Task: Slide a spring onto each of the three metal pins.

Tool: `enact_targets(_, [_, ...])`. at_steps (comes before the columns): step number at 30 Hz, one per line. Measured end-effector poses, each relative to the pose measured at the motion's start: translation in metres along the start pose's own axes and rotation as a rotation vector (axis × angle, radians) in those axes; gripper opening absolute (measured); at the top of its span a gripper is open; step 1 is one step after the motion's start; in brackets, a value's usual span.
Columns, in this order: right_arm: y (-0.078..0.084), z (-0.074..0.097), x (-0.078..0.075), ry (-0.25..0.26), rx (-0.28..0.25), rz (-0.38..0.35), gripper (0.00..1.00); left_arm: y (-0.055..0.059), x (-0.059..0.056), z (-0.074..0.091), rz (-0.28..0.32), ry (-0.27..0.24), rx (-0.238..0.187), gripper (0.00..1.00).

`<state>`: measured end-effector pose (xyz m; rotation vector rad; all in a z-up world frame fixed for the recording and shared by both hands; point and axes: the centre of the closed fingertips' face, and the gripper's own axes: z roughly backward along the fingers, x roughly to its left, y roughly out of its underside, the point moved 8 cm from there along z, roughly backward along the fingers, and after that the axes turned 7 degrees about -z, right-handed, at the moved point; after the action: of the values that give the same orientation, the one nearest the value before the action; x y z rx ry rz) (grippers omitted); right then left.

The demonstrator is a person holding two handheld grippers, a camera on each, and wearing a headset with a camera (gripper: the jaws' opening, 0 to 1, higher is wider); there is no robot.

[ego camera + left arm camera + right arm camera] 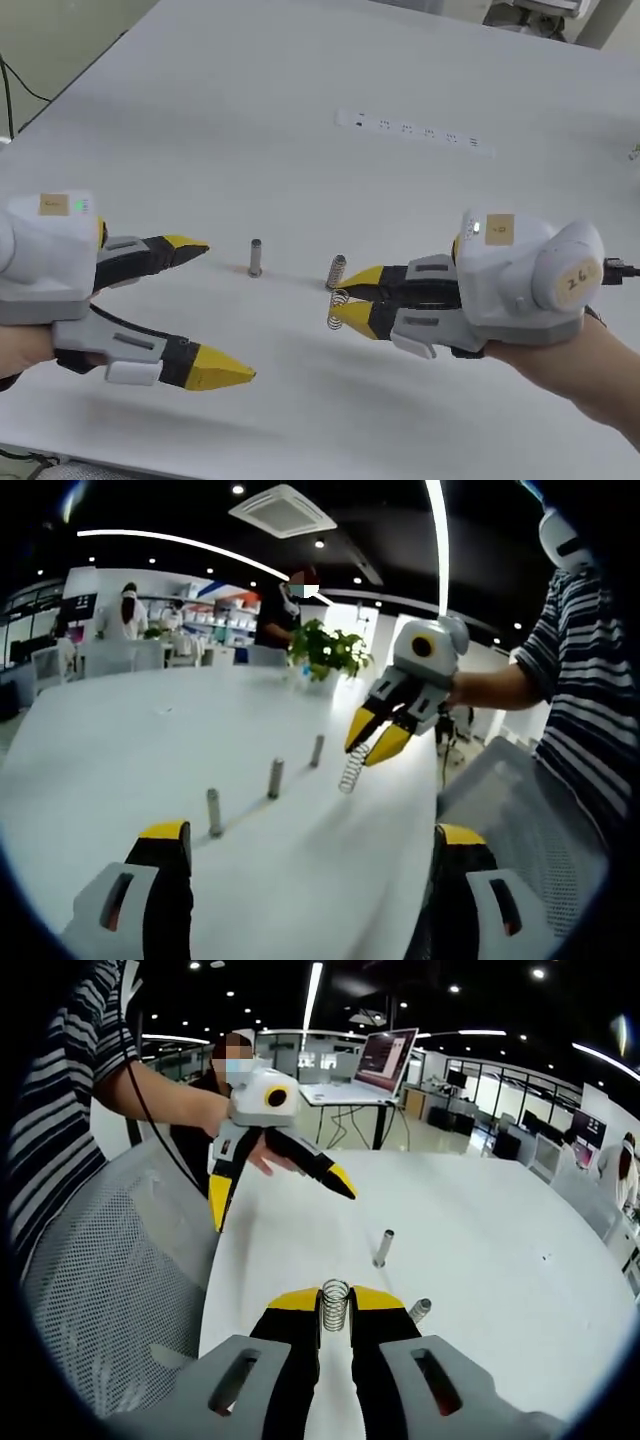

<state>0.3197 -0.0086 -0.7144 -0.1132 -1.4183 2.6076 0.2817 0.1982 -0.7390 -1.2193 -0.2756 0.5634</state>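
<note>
White table (300,100) w/ a power strip (415,132) lying at the far side. Room is an open office: ceiling spots and strip lights, a plant (325,650) past the table end, a laptop (385,1060) on another desk, and a mesh chair (110,1250) at the table edge. People stand in the bkgd.

Left gripper (212,310): jaws spread wide, nothing between them, held above the table.

Right gripper (345,300): jaws nearly closed, pinching a spring (335,1305) at the tips. The coil stands upright between the yellow pads.

3 pins stand upright in a row on the table in the left gripper view: pin 1 (213,812), pin 2 (275,778), pin 3 (317,750). The spring is just beside pin 3, not on it. Can't tell if its lower end touches the table.
</note>
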Motion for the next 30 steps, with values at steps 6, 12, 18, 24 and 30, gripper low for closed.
enact_targets(6, [-0.001, -0.004, -0.002, 0.011, 0.002, 0.009, 0.08, 0.007, 0.005, 0.007, 0.009, -0.03, -0.002, 0.98])
enact_targets(12, [-0.005, -0.011, -0.004, 0.006, -0.006, 0.0, 0.08, 0.008, 0.006, 0.012, 0.018, -0.045, -0.009, 0.98])
enact_targets(18, [-0.011, -0.023, -0.007, -0.002, -0.016, -0.012, 0.08, 0.007, 0.007, 0.015, 0.026, -0.053, -0.012, 0.98])
enact_targets(24, [-0.022, -0.036, -0.013, 0.003, -0.034, -0.025, 0.08, 0.009, 0.007, 0.017, 0.028, -0.058, -0.006, 0.98])
enact_targets(30, [-0.034, -0.049, -0.02, 0.004, -0.04, -0.022, 0.08, 0.01, 0.008, 0.02, 0.038, -0.065, -0.009, 0.98])
